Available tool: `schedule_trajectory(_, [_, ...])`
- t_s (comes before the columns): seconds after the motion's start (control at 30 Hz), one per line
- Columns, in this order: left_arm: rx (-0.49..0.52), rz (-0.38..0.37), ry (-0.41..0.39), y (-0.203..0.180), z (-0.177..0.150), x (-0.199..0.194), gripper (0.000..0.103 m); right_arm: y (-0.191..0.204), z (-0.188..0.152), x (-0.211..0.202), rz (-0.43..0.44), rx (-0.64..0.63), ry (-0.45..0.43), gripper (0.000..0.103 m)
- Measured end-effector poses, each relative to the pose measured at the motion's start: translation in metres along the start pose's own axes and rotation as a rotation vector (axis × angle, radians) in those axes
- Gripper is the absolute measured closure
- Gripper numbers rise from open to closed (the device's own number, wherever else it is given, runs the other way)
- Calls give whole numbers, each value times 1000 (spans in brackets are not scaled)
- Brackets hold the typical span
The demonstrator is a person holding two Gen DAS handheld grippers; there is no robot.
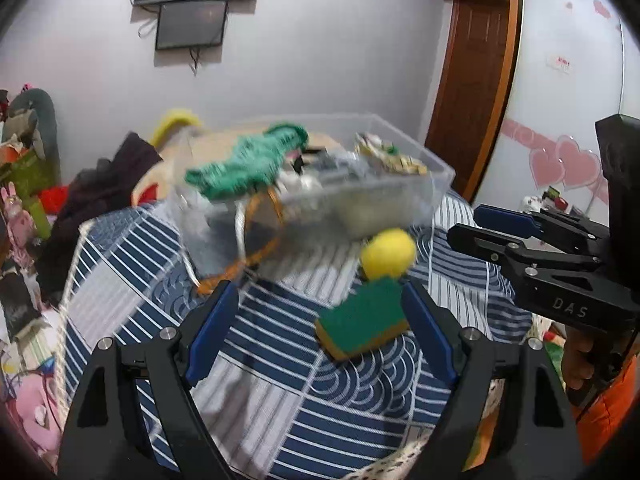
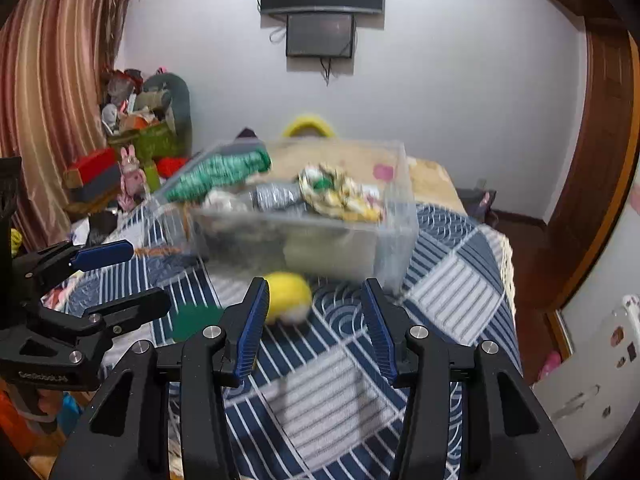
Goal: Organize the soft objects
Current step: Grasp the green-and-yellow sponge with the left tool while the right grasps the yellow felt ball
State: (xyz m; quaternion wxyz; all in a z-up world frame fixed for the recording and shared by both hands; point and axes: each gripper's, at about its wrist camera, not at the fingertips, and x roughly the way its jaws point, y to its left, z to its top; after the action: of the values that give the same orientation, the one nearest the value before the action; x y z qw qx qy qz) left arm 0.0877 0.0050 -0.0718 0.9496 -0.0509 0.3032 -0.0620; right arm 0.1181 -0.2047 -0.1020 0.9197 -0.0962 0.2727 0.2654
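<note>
A green and yellow sponge [image 1: 362, 322] lies on the blue striped quilt [image 1: 280, 380], just left of my left gripper's right finger. A yellow plush ball [image 1: 388, 254] sits behind it, in front of a clear plastic bin [image 1: 400, 200] that holds a green knitted cloth [image 1: 248, 160] and other soft things. My left gripper [image 1: 316, 328] is open and empty. My right gripper [image 2: 316, 324] is open and empty, with the yellow ball [image 2: 288, 296] by its left finger and the sponge [image 2: 192, 320] further left. Each gripper shows in the other's view, the right [image 1: 480, 228] and the left [image 2: 132, 276].
Dark clothes [image 1: 100, 192] and a pile of toys [image 2: 136, 140] lie at the left. A screen [image 2: 320, 8] hangs on the far wall. A wooden door [image 1: 472, 92] stands at the right. The quilt's edge [image 2: 508, 280] drops off on the right.
</note>
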Motion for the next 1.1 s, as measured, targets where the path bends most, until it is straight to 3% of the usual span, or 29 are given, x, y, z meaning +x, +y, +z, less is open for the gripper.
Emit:
schedule_trajectory(0.37, [-31, -61, 148, -26, -16, 48, 19, -19, -20, 1, -19, 64, 49, 59])
schedule_trajectory(0.4, [-36, -61, 156, -26, -16, 52, 20, -20, -20, 1, -19, 67, 49, 58])
schedule_trajectory(0.43, [-51, -62, 167, -25, -17, 57, 28, -20, -20, 0, -20, 69, 49, 58])
schedule_trajectory(0.47, [-63, -62, 165, -24, -17, 59, 37, -20, -20, 0, -18, 69, 48, 58])
schedule_trajectory(0.57, [-64, -81, 150, -21, -17, 56, 39, -19, -20, 1, -4, 70, 45, 51])
schedule_trajectory(0.9, [-131, -17, 49, 11, -12, 25, 40, 13, -11, 22, 71, 19, 68, 51])
schedule_trajectory(1.1, [-160, 0, 19, 29, -10, 14, 40, 23, -19, 48, 106, 6, 159, 52])
